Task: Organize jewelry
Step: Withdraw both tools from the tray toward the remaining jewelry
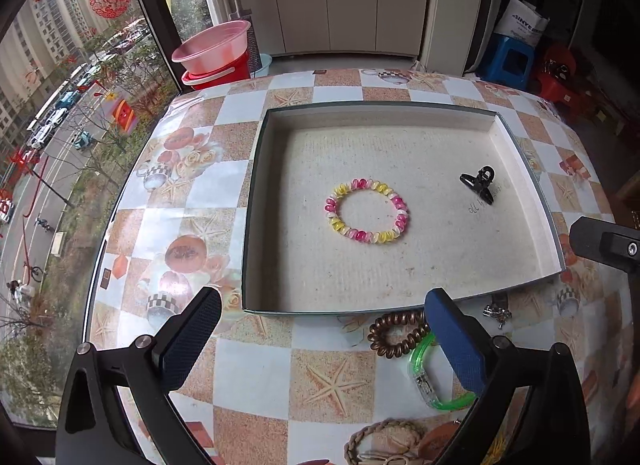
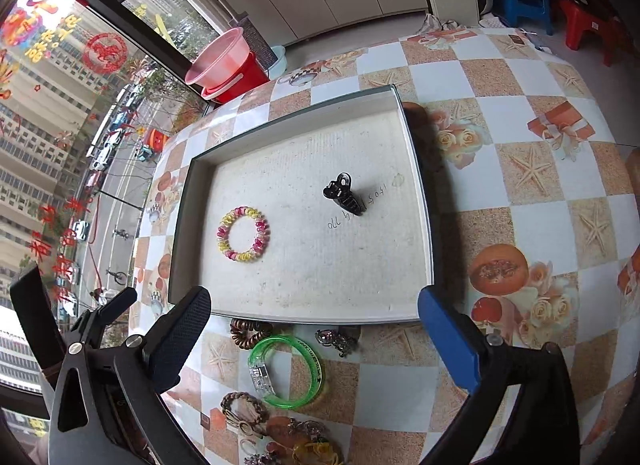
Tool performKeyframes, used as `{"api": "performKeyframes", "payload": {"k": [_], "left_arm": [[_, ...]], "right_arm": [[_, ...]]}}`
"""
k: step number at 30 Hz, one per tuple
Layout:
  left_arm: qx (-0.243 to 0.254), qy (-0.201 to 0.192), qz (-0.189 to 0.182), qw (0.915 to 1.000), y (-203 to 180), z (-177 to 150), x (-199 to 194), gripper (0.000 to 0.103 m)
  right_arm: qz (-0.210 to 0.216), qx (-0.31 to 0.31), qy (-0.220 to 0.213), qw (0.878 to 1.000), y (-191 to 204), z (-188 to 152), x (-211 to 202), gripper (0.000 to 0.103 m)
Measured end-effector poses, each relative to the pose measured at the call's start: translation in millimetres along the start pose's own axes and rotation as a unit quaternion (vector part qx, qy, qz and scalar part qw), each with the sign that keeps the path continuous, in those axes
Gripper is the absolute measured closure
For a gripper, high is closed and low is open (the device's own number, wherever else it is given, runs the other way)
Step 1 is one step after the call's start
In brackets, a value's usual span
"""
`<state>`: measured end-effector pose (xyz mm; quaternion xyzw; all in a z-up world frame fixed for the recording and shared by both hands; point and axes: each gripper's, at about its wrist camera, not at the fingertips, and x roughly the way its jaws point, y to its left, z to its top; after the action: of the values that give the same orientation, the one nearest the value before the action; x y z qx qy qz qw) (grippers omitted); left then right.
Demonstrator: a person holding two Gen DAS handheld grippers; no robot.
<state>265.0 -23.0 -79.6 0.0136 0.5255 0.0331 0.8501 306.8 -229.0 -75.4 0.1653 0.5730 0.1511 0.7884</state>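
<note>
1. Both claws were wide, holding nothing: left claw (image 1: 322, 339), right claw (image 2: 314, 331).
2. Risk: the green bangle (image 2: 286, 371) and brown coil (image 2: 246, 332) touched at the tray (image 2: 420, 185) front edge; grabbing one could drag the other, or a finger could nudge the tray.
3. The bangle sat low centre in right view, between the fingers; lower right in left view, partly behind the blue finger (image 1: 456, 341).
4. The pink-yellow coil (image 1: 367, 210) and black clip (image 1: 478, 183) lay in the tray, mid-frame.
</note>
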Motion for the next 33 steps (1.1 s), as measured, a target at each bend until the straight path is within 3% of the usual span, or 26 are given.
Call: {"api": "performKeyframes", "payload": {"k": [4,12,20,26,33], "left_arm": [[-0.002,0.015,-0.002,0.9999,7,-44,-15,0.000],[-0.017,0.070,-0.030,0.9969,24,-109,-19,0.000],[-0.016,0.083,-0.042,0.9955,33,-112,-6,0.000],[0.038,0.072,-0.040,0.9959,24,-96,7,0.000],[0.079,0.057,-0.063,0.9932,11,-99,0,0.000]], "right_arm": [[-0.003,0.022,0.019,1.000,-1,-36,-10,0.000],[-0.054,0.042,0.060,0.996,-5,-116,-21,0.000],[-0.106,0.075,0.093,0.987,-14,-173,-8,0.000],[-0.134,0.084,0.091,0.983,-14,-182,-2,0.000],[-0.144,0.091,0.080,0.982,-11,-177,3,0.000]]}}
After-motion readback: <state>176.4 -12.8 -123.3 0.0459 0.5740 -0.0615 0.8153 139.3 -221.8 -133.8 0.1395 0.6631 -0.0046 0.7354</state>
